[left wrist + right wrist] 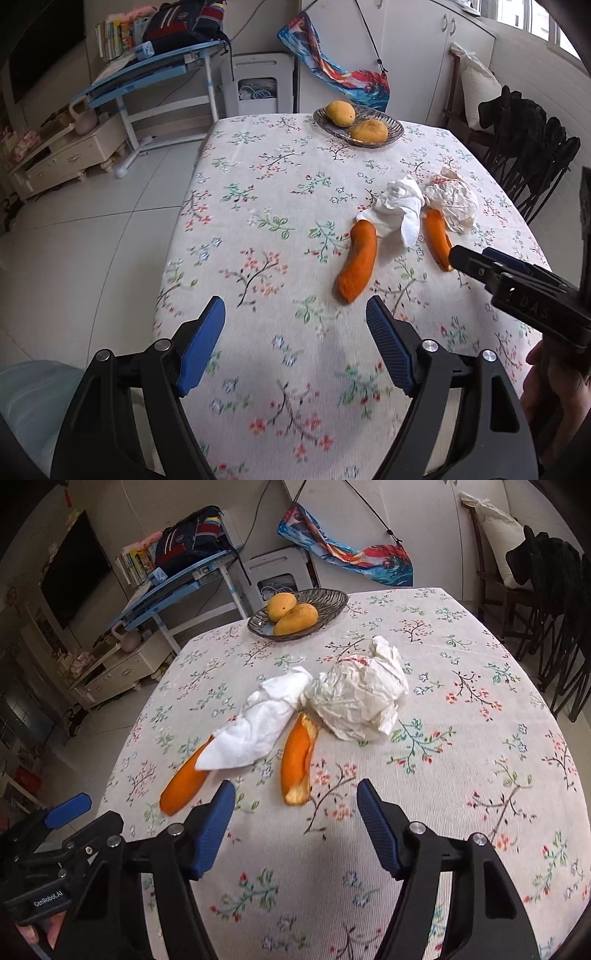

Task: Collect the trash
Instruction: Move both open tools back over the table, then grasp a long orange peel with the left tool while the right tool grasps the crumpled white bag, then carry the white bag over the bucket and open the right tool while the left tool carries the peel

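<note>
Four pieces of trash lie together toward the right half of the floral-clothed surface point(461, 760): a long orange peel point(186, 775) on the left, a shorter curled peel point(297, 760) with its pale inside showing, a white tissue point(258, 734) draped over the far end of the long peel, and a crumpled wad of paper point(360, 698) touching the far tip of the curled peel. The tissue and the wad meet at their far ends.

The left gripper point(295, 325) hovers over the cloth with its blue-padded jaws spread wide and nothing between them; the long peel point(358, 262) lies just beyond its right pad. The right gripper point(295, 806) also has its jaws spread and empty, and the near end of the curled peel sits just ahead of the gap. In the left wrist view the right gripper's tip reaches in from the right and overlaps the near end of the curled peel point(437, 240); whether it touches cannot be told.

Writing can be read on the tools: "GenRobot.AI" on the body of the left gripper as seen in the right wrist view, and the letters "DAS" on the right gripper in the left wrist view.

At the far edge of the surface stands a woven dish point(332, 602) holding two yellow mangoes point(291, 614), well apart from the trash. Beyond are a blue desk point(177, 590) carrying a backpack point(192, 535) and books, and dark chairs point(554, 602) on the right.
</note>
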